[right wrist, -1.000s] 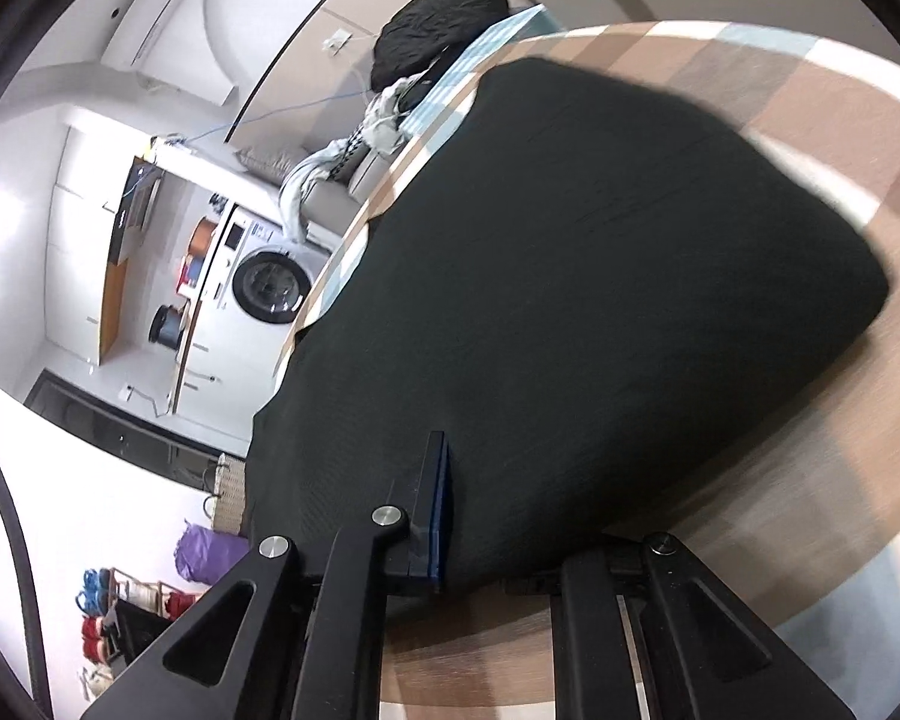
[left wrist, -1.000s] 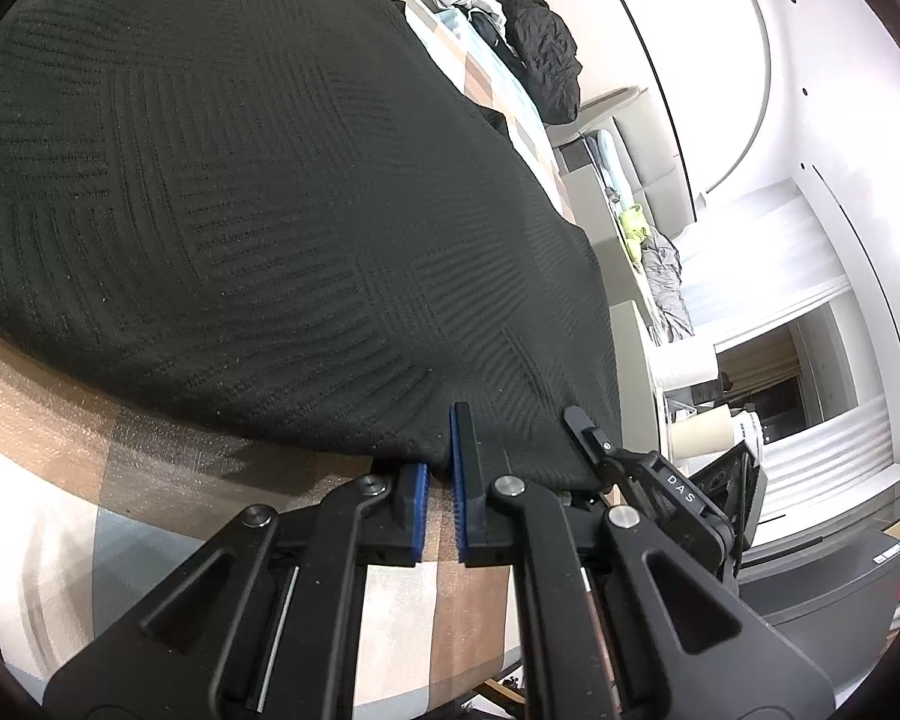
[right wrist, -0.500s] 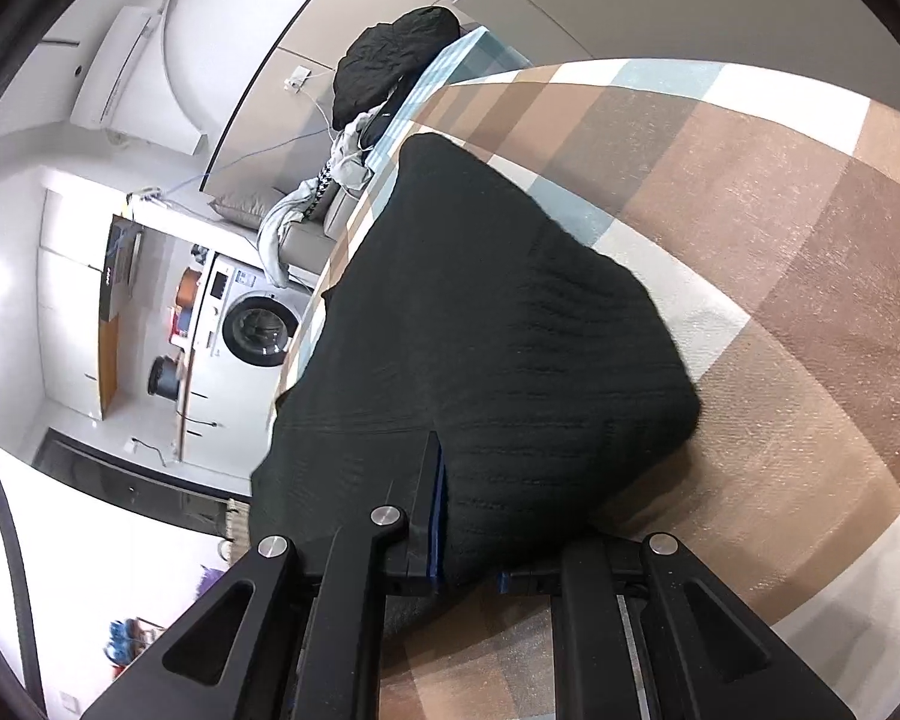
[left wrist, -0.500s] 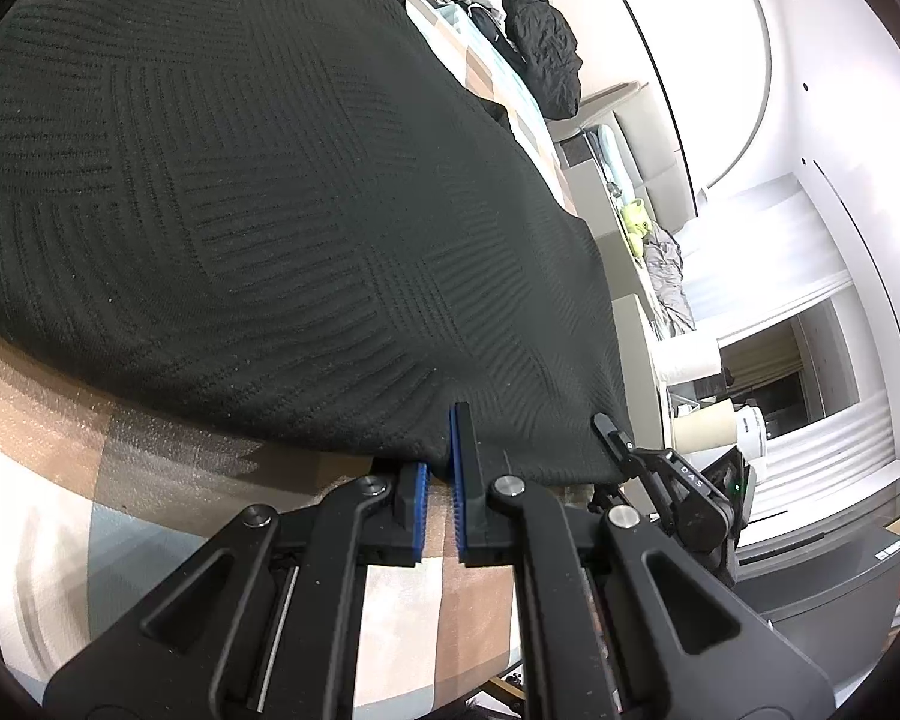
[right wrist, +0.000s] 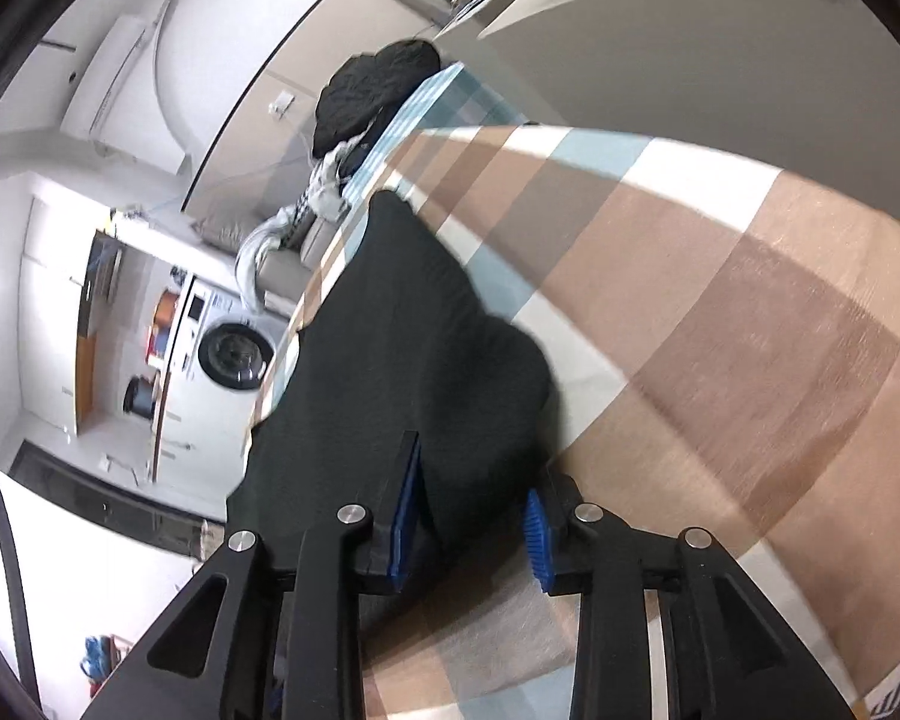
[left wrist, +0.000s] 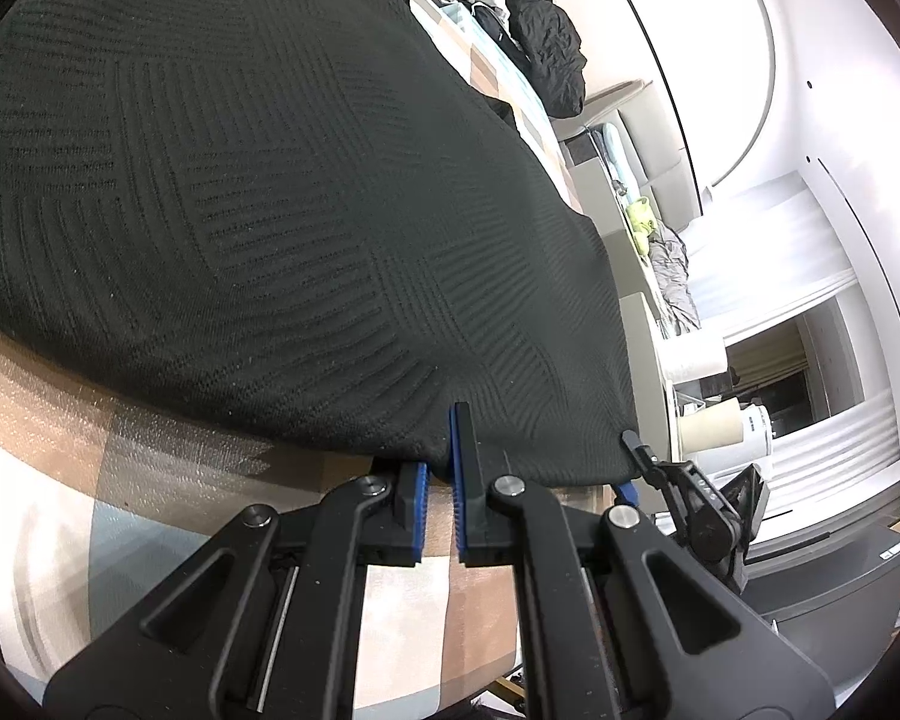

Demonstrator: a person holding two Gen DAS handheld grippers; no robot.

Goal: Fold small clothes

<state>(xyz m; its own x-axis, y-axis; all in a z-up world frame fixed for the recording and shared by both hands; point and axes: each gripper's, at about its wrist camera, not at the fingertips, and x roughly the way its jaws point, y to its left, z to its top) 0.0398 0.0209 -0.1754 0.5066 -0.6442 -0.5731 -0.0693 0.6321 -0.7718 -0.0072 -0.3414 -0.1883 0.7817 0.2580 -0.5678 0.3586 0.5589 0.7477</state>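
Note:
A black knit garment (left wrist: 282,192) lies spread on the checked tablecloth (left wrist: 168,516). My left gripper (left wrist: 441,468) is shut on its near hem: one finger lies on top of the fabric and the other goes under it. In the right wrist view the same garment (right wrist: 402,360) runs away from me, with its near corner between the blue pads (right wrist: 537,531) of my right gripper (right wrist: 474,516). Those jaws are opening, and the pads stand apart from the cloth. The right gripper (left wrist: 630,471) also shows at the garment's right corner in the left wrist view.
A heap of dark and light clothes (right wrist: 378,90) sits at the far end of the table (right wrist: 750,312). Beyond the table's right edge are a paper cup (left wrist: 708,426) and a grey cabinet (left wrist: 840,588). A washing machine (right wrist: 234,354) stands in the room to the left.
The right gripper's view swung sideways, so the garment now sits further left with more checked cloth showing. Its jaws have parted from the garment's corner. The left gripper has kept still and shut.

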